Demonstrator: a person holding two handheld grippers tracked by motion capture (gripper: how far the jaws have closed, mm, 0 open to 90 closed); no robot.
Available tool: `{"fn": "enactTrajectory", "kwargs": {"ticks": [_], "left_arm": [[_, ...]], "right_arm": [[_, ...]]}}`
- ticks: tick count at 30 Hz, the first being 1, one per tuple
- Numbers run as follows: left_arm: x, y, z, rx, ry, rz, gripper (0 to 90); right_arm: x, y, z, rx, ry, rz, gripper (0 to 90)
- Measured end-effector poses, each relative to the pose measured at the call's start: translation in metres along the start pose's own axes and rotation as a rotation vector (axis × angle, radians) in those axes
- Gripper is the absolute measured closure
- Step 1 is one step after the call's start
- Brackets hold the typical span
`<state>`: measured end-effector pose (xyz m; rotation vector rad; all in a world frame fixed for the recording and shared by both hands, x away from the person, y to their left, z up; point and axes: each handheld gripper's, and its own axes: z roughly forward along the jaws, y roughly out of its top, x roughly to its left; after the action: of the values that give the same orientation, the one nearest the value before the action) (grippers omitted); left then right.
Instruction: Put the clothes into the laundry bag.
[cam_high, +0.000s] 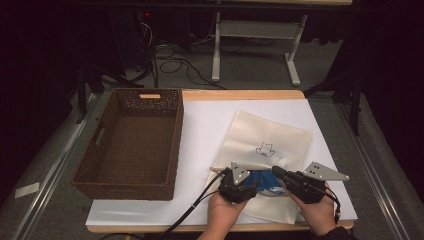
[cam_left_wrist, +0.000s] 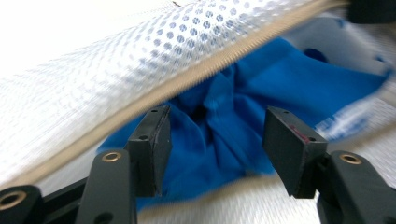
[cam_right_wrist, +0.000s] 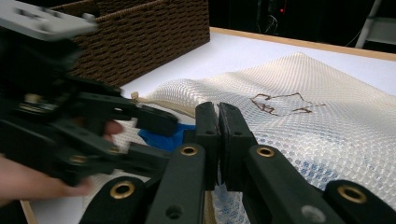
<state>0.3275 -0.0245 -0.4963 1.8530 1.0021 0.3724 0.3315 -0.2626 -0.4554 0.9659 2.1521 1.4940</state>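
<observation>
Currently, the work in hand is the blue cloth at the mouth of the mesh bag.

Blue cloth (cam_high: 264, 181): in the high view it lies at lower centre of the frame, between your 2 grippers, bunched in the bag's open end. In the left gripper view (cam_left_wrist: 261, 112) it sits at centre frame, directly ahead of the jaws and under the zip edge.

Mesh bag (cam_high: 270, 135): flat on the white sheet (cam_high: 200, 130), its long axis running from the mouth at lower centre up toward the upper right of the high view. The zip edge (cam_left_wrist: 196, 79) crosses the left gripper view as a diagonal from lower left to upper right.

Left gripper (cam_high: 243, 186): jaws stand about half apart. The cloth lies in the gap between them, but neither pad presses on it; nothing is held. This is the nearer gripper to the cloth.

Right gripper (cam_high: 278, 172): jaws fully together at the bag's mouth edge. In the right gripper view (cam_right_wrist: 218, 135) the pads meet with no gap; whether mesh is pinched between them cannot be told.

Wicker basket (cam_high: 132, 142): at the left of the high view, well apart from the bag.

Governing relation: the cloth lies straight ahead of the left jaws, inside the mouth. Judged from this, you advance the left gripper along the bag's long axis.
</observation>
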Motion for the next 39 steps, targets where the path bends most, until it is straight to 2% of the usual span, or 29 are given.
{"fn": "enactTrajectory", "kwargs": {"ticks": [3, 4, 5, 9, 13, 16, 20, 22, 28, 30, 32, 34, 36, 39], "left_arm": [[0.007, 0.000, -0.021, -0.011, -0.002, 0.002, 43.8], [0.007, 0.000, -0.021, -0.011, -0.002, 0.002, 44.7], [0.014, 0.002, -0.036, -0.017, 0.004, 0.004, 45.0], [0.029, 0.002, -0.059, -0.025, 0.053, 0.026, 45.5], [0.042, -0.008, -0.071, -0.050, 0.075, 0.006, 45.5], [0.047, -0.018, -0.075, -0.079, 0.083, 0.016, 44.2], [0.048, -0.017, -0.078, -0.095, 0.091, 0.025, 42.9], [0.050, -0.018, -0.080, -0.101, 0.086, 0.005, 42.4], [0.051, -0.020, -0.075, -0.073, 0.076, -0.004, 42.3], [0.050, -0.021, -0.074, -0.063, 0.070, 0.013, 44.7], [0.049, -0.022, -0.070, -0.040, 0.051, 0.001, 50.0], [0.046, -0.022, -0.062, -0.025, 0.040, -0.030, 53.1], [0.042, -0.021, -0.053, 0.003, 0.058, -0.018, 54.9], [0.037, -0.021, -0.037, 0.045, 0.047, -0.025, 61.9]], "right_arm": [[0.000, -0.001, 0.000, 0.001, 0.002, 0.003, 88.7], [0.000, -0.001, 0.000, 0.003, 0.003, 0.004, 88.7], [0.001, -0.001, 0.000, 0.006, 0.003, 0.006, 88.7], [0.000, -0.001, -0.001, 0.003, 0.003, 0.002, 88.7], [0.001, -0.002, -0.002, 0.006, 0.007, 0.005, 88.7], [0.002, -0.002, -0.002, 0.005, 0.007, 0.000, 88.7], [0.002, -0.002, -0.003, 0.005, 0.006, 0.002, 88.6], [0.003, -0.003, -0.004, 0.005, 0.009, 0.002, 88.7], [0.008, -0.001, -0.006, 0.002, 0.025, -0.003, 88.7], [0.010, -0.001, -0.005, 0.000, 0.032, -0.006, 88.6], [0.010, -0.001, -0.005, 0.001, 0.032, -0.011, 88.6], [0.009, -0.001, -0.004, 0.003, 0.030, -0.008, 88.6], [0.009, -0.001, -0.004, 0.005, 0.028, -0.006, 88.6], [0.010, -0.001, -0.003, 0.004, 0.030, -0.010, 88.7]]}}
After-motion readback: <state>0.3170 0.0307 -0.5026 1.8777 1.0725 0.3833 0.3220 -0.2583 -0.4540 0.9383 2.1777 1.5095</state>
